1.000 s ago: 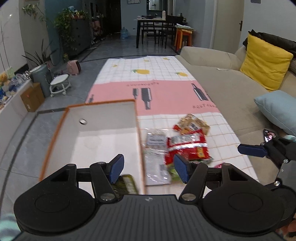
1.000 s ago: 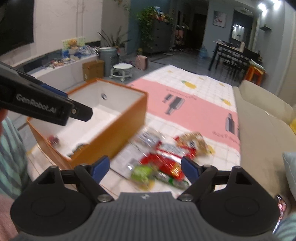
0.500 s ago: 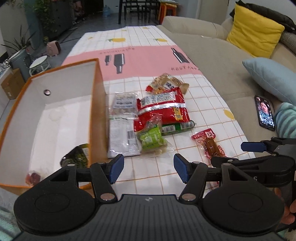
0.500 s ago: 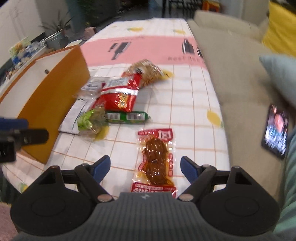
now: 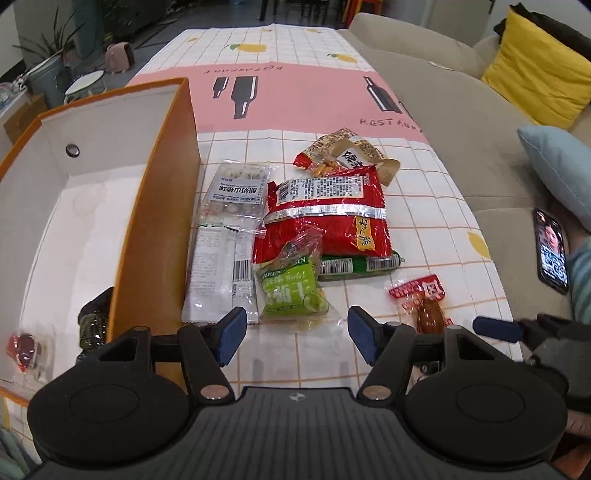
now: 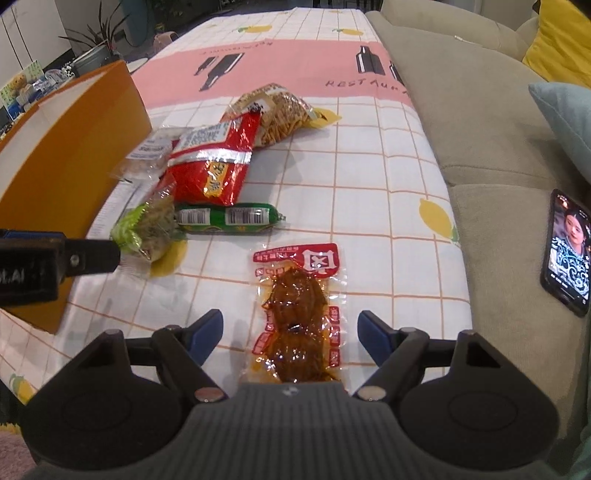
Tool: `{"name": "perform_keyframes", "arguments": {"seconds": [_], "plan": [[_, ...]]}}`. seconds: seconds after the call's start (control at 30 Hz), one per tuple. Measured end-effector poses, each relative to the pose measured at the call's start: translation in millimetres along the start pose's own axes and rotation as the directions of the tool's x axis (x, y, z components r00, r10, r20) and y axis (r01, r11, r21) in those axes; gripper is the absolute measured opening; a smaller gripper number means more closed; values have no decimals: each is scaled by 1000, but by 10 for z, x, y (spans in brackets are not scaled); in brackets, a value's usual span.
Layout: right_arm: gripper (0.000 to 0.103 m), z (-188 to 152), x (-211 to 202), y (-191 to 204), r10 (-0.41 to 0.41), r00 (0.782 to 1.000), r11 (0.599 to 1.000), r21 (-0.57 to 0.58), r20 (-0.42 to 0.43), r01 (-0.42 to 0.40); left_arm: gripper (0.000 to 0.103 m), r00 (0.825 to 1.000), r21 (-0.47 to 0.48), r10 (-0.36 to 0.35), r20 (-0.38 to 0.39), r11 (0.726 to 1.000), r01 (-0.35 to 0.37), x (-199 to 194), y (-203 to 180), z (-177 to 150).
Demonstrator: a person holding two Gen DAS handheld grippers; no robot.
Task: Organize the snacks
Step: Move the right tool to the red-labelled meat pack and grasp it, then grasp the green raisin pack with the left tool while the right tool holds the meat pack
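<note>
Beige fabric sofa beside table; yellow square cushion, pale blue cushion; grey tiled floor.

An orange box, white inside and open on top, stands at the counter's left; a dark packet and a small red sweet lie in its near end. Just beside its wall lie two clear-and-white packs, one overlapping the other. A red bag lies flat, partly over a tan noodle bag behind it. A green pouch rests against the red bag's near edge and over a green sausage. Apart, nearer, lies a clear pack of brown meat with a red header.
</note>
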State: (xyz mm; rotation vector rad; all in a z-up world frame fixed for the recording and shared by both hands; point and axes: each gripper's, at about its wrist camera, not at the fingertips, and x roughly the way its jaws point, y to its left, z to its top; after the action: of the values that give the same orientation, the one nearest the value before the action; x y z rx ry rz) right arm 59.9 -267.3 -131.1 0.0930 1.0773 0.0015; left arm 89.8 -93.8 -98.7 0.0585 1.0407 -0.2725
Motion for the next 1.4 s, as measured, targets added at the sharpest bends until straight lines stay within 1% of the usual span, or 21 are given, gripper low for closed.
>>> {"name": "perform_keyframes", "arguments": {"seconds": [0.23, 0.27, 0.37, 0.43, 0.57, 0.6, 0.63, 0.67, 0.73, 0.8, 0.93, 1.07, 1.13, 1.2, 1.27, 1.4], "plan": [[75, 18, 161, -11, -21, 999, 1000, -8, -27, 21, 74, 999, -47, 22, -31, 999, -23, 206, 41, 89], [76, 18, 185, -12, -23, 999, 1000, -9, -33, 22, 74, 999, -53, 24, -36, 998, -26, 230, 52, 95], [75, 15, 215, 40, -44, 999, 998, -47, -22, 43, 74, 999, -60, 22, -46, 998, -25, 296, 72, 109], [72, 4, 216, 81, -48, 999, 996, -71, -9, 47, 74, 999, -65, 12, -51, 998, -16, 332, 77, 120], [60, 7, 206, 131, -35, 999, 995, -96, 15, 36, 74, 998, -57, 12, -62, 998, -16, 394, 66, 135], [52, 9, 204, 143, -33, 999, 994, -103, 20, 35, 74, 998, -58, 11, -66, 998, -15, 408, 67, 136], [48, 8, 198, 159, -23, 999, 993, -114, 29, 26, 74, 998, -60, 8, -70, 998, -12, 420, 69, 137], [45, 6, 193, 186, -21, 999, 992, -126, 37, 25, 74, 997, -62, 5, -74, 998, -10, 433, 72, 139], [44, 1, 196, 242, -31, 998, 987, -157, 48, 38, 73, 997, -66, 0, -79, 998, -5, 450, 80, 139], [44, 5, 195, 247, -25, 998, 987, -157, 49, 32, 70, 997, -71, -12, -80, 997, 6, 462, 89, 139], [41, -1, 185, 262, -31, 998, 985, -170, 55, 40, 57, 996, -76, -42, -78, 996, 36, 462, 94, 134], [39, -1, 153, 273, -34, 997, 984, -173, 66, 45, 53, 996, -49, -44, -74, 998, 41, 438, 75, 106], [37, 2, 129, 277, -34, 997, 984, -174, 74, 46, 48, 996, -49, -47, -71, 998, 44, 418, 83, 93], [33, -2, 93, 294, -36, 995, 982, -181, 89, 51, 46, 996, -47, -47, -70, 998, 44, 401, 91, 81], [33, -6, 67, 315, -39, 994, 980, -193, 98, 57, 45, 997, -41, -44, -66, 998, 41, 382, 93, 68], [32, -18, 26, 309, -34, 994, 982, -179, 100, 51, 44, 998, -35, -35, -55, 999, 33, 318, 97, 48]]}}
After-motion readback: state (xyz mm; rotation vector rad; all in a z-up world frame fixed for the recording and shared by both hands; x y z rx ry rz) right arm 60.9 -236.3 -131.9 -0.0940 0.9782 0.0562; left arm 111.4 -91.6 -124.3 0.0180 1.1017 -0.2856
